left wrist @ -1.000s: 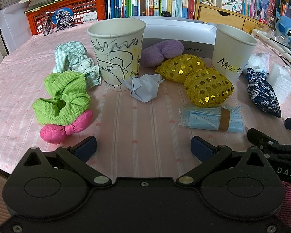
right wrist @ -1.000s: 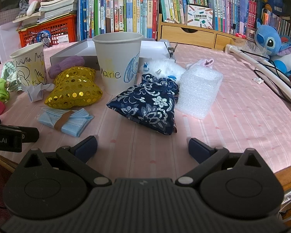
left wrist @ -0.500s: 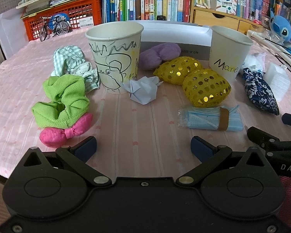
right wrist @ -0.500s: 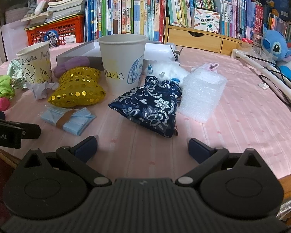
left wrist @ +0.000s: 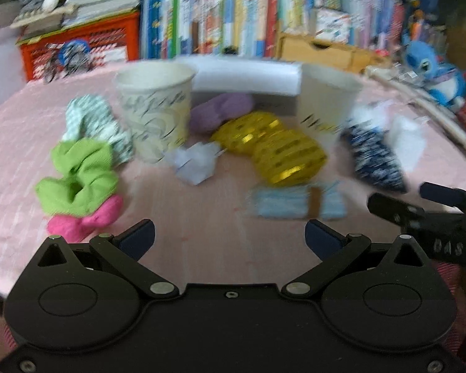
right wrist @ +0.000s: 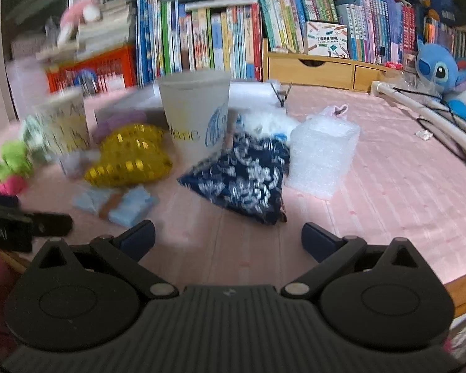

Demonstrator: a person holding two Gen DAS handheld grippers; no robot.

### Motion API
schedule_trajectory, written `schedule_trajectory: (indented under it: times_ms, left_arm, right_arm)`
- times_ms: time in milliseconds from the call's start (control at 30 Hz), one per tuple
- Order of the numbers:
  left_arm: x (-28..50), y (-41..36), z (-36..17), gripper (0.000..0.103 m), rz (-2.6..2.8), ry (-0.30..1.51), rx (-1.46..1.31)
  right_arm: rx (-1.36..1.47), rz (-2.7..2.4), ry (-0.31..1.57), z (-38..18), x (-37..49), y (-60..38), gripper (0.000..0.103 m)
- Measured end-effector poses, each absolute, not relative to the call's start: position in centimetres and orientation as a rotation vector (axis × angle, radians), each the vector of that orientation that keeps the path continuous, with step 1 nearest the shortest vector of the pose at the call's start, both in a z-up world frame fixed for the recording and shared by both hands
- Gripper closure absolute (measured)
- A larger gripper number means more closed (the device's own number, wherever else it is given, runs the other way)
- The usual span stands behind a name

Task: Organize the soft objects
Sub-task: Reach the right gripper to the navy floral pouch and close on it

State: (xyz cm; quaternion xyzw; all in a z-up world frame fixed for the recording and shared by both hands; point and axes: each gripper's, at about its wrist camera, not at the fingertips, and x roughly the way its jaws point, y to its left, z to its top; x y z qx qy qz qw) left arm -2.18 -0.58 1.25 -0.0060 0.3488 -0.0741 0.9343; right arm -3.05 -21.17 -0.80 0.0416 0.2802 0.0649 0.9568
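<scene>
Soft things lie across the pink tablecloth: a green scrunchie, a pink bow, a checked scrunchie, a purple pouf, gold sequin pouches, a blue mask pack, a navy floral pouch and bubble wrap. Two paper cups stand among them, a doodled cup and a "Marie" cup. My left gripper is open over the near table edge. My right gripper is open too, just short of the navy pouch. Both views are blurred.
A white box lies behind the cups. Books, a red crate, a wooden drawer unit and a blue plush toy line the back. A white tube with cables runs along the right side.
Both cameras have risen and tilted, so the table contents sit lower and the bookshelf shows more. The objects themselves lie as before and both grippers stay open.
</scene>
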Motion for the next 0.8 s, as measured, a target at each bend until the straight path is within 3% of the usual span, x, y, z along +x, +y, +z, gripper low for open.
schedule_trajectory:
  times_ms: [167,567,800]
  left_arm:
    - [-2.3,-3.1,1.8,0.000,-0.225,0.660,0.024]
    - [0.2,-6.9,-1.0,0.000,-0.201,0.681,0.025]
    - [0.1,-7.4,-1.4,0.016,-0.177,0.640,0.050]
  right_arm:
    - [0.108,0.150,0.510,0.7,-2.7,-23.2,0.000]
    - [0.116,0.226,0.614,0.9,0.9,-23.4,0.005]
    - [0.113,0.215,0.633,0.2,2.5,-22.6,0.010]
